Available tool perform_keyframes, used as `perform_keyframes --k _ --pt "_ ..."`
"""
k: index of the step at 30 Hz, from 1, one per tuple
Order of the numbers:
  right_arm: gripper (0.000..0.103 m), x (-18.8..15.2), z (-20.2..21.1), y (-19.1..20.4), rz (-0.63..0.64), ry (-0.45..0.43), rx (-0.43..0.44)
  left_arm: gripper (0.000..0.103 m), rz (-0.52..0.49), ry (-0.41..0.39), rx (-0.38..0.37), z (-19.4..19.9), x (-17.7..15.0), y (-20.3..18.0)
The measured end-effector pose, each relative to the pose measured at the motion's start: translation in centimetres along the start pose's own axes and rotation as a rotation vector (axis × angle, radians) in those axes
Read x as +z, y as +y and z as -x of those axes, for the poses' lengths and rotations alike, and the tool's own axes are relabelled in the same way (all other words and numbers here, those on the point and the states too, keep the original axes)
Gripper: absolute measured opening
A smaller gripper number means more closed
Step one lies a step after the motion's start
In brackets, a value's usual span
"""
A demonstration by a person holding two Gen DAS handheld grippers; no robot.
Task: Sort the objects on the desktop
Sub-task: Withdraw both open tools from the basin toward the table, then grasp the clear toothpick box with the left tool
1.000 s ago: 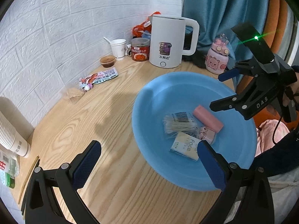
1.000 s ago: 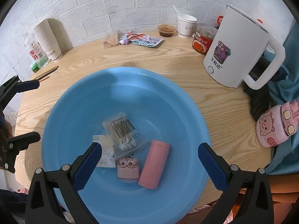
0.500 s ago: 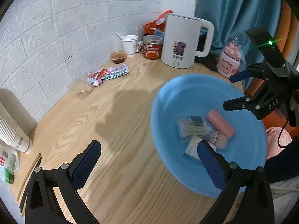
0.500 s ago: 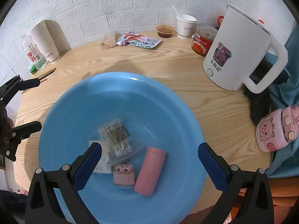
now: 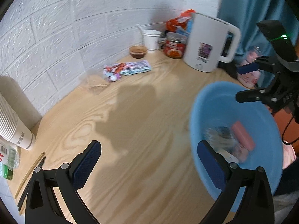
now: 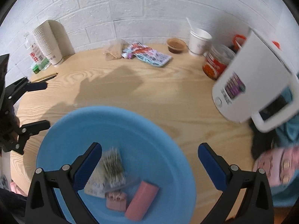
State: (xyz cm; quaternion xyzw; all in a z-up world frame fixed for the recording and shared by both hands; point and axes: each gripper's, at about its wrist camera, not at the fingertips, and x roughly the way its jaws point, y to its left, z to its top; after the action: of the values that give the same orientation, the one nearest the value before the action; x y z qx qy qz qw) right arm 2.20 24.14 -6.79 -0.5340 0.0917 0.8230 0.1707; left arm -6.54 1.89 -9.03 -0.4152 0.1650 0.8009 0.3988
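While both views are blurring, the left hand-held gripper is hanging released over bare wood of the tabletop, its blue pads spread wide and grasping nothing. The right hand-held gripper is likewise standing released, hovering above the blue basin, which is sitting at the near edge of the tabletop. Inside the basin are lying a pink cylinder, a small pink case, a clear bag of cotton swabs and a white packet, all bunched together. Against the brick wall are standing a white kettle, a paper cup and a red jar.
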Motion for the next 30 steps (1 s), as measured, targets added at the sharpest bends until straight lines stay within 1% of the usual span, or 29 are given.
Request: perform_keyframes --k 3,8,11,15,19,21,24,30 --pt "0.103 1.7 -0.5 -0.1 0.034 -0.018 0.016 0.103 0.057 0.005 0.022 -1.5 0.9 1.9" --pt "0.103 4.0 -1.5 -0.1 0.087 -0.036 0.05 0.103 0.174 0.016 0.025 -4.0 2.8 5.0" --pt "0.103 5.5 -2.5 0.1 0.135 -0.045 0.054 0.103 0.215 0.022 0.054 -6.1 4.2 6.5" --pt "0.103 7.3 -3.7 0.3 0.201 -0.06 0.062 0.103 0.304 0.038 0.09 -9.0 6.3 8.9" --pt "0.096 8.5 -5.1 0.1 0.259 -0.068 0.062 0.103 0.417 0.036 0.121 -11.7 8.4 10.9" --pt "0.095 8.8 -5.7 -0.2 0.269 -0.065 0.07 0.103 0.455 0.035 0.167 -13.0 9.4 11.6" --pt "0.095 9.0 -6.7 -1.0 0.258 -0.062 0.079 0.103 0.495 0.039 0.207 -14.9 10.5 12.3" --pt "0.095 8.9 -7.8 -2.5 0.226 -0.053 0.104 0.103 0.54 0.06 0.249 -17.7 11.7 12.7"
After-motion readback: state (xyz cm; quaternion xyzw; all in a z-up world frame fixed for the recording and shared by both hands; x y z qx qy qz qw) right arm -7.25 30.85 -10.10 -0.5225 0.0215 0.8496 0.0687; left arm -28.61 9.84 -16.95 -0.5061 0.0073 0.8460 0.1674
